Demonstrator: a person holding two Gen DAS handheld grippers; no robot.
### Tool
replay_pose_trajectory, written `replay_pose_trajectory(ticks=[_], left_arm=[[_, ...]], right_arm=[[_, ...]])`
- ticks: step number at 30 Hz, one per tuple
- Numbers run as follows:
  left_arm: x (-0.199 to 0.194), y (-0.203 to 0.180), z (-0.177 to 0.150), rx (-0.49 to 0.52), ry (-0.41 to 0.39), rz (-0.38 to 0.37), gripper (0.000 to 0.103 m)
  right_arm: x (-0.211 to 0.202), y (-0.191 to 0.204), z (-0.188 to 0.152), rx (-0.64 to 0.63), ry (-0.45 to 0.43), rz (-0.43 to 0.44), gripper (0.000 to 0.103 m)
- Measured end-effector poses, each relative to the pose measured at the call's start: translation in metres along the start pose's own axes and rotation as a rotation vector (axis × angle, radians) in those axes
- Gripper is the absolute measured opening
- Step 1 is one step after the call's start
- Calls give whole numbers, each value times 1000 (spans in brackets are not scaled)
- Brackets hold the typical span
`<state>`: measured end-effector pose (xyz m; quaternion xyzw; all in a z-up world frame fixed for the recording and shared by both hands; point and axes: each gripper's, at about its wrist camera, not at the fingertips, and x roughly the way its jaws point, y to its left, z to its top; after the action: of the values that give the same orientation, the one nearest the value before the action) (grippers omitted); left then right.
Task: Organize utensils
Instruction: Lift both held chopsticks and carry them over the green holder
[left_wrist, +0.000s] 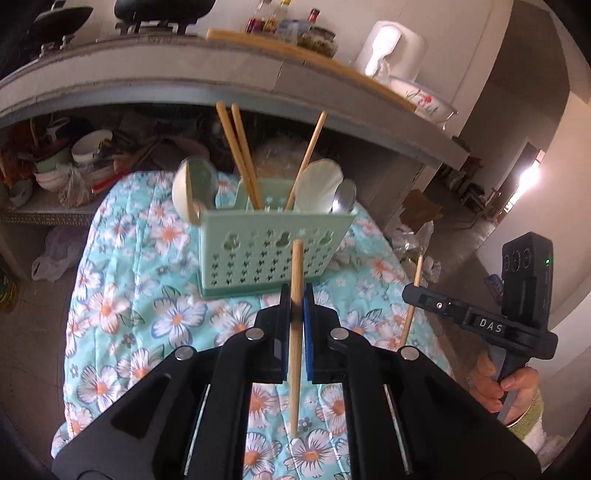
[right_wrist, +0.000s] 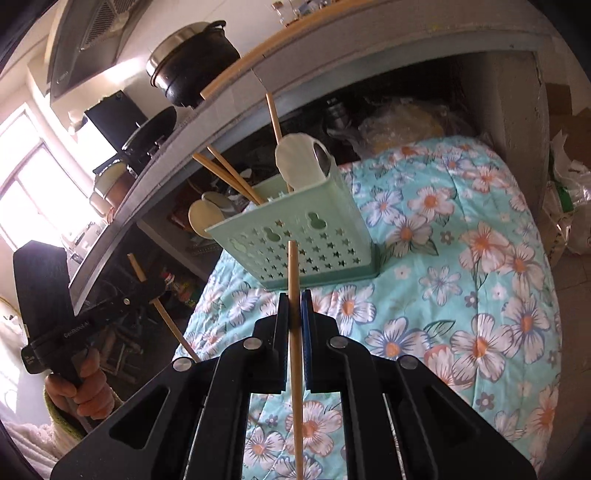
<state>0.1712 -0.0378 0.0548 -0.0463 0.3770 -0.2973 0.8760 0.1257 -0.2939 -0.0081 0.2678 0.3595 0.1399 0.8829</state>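
- Two wooden chopsticks are shown, one clamped in each gripper. The chopstick (left_wrist: 296, 325) in the left gripper (left_wrist: 296, 306) is pinched between the two pads and stands nearly upright, its top end projecting above the fingertips and its lower end hanging over the cloth.
- The second chopstick (right_wrist: 294, 332) is gripped in the same way by the right gripper (right_wrist: 294, 308); both sets of jaws are closed tight on the thin sticks, with no gap seen beside the wood.
- An upright hold is judged to suit lowering each stick end-first into a narrow holder.
- The green holder (left_wrist: 273, 240), pierced with small cut-outs, is seen just beyond both fingertips, apart from them. It already contains three chopsticks (left_wrist: 236, 151) and several spoons (left_wrist: 321, 184), all standing handle-down and leaning on the rim.
- The holder rests on a flowered cloth (left_wrist: 147, 314) spread over a low surface.
- Behind it, a grey counter (left_wrist: 147, 70) bearing pots is visible, with cluttered shelving beneath.
- Each gripper handle is held by a hand (left_wrist: 506, 387).
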Motion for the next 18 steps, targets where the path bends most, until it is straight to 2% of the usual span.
replay_pose_trajectory(ticks=[7,13,15,18], left_arm=[[-49,-21,56,61,-202,-13,6],[-74,-33,108,85,-372,-6,6],[-72,-34,121,90,-401,7,6],[-57,-31,136,88,-402,30,5]], right_arm=[[-29,7,18,-13,-89,14,7],[-38,7,23,-17,-111,28,7],[-40,6,24,-16,-112,29,7],[-40,5,24,-15,-111,32,7]])
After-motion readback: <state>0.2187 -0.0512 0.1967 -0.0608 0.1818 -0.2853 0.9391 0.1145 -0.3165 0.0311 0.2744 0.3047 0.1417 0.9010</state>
